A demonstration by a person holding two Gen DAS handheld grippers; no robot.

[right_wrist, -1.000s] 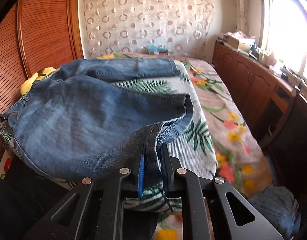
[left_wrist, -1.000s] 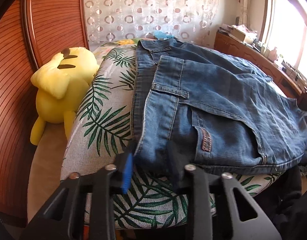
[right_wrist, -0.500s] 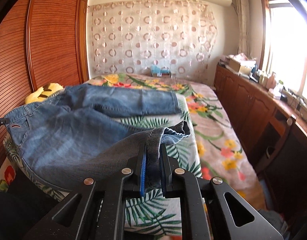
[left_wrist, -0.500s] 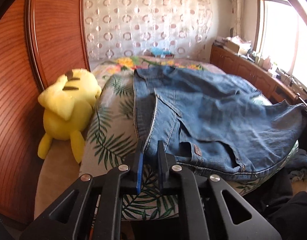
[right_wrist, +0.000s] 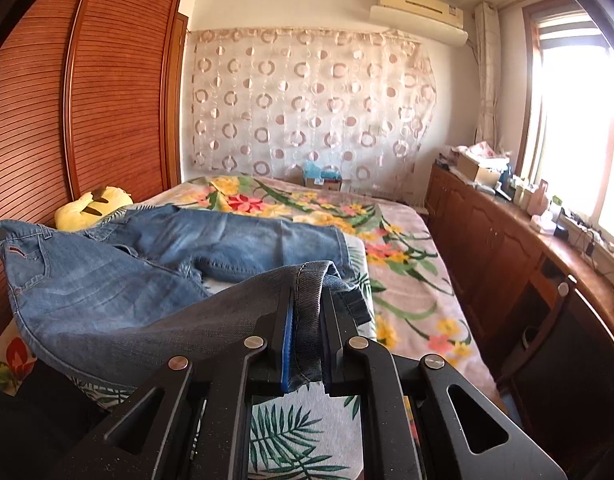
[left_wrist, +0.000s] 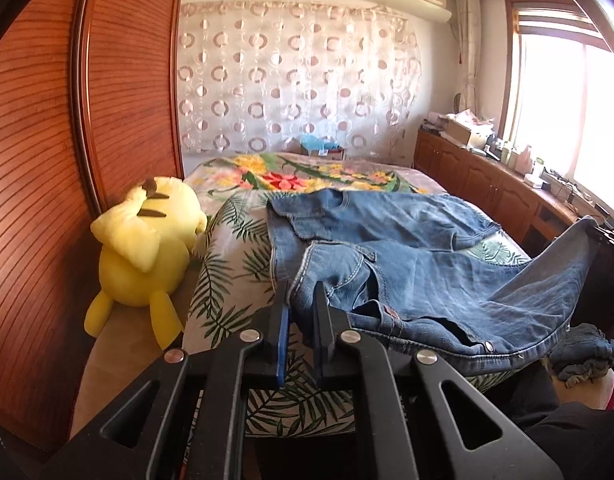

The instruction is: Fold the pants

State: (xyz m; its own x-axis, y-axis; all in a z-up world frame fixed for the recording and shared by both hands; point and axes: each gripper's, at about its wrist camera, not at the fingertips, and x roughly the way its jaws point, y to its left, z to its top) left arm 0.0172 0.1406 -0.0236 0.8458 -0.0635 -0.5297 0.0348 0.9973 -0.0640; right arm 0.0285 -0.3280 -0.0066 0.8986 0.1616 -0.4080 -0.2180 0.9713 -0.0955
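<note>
Step in hand: first fold, near half of jeans lifted off bed. Left gripper pinched tight on waistband corner; right gripper pinched on hem of near leg. Far leg flat on leaf-print cloth across bed. Next move, by my reading: carry both held ends forward, lay near leg on far leg, edges matched. Nearby: yellow plush toy beside waistband, second denim heap at bed edge; neither blocks fold path.
</note>
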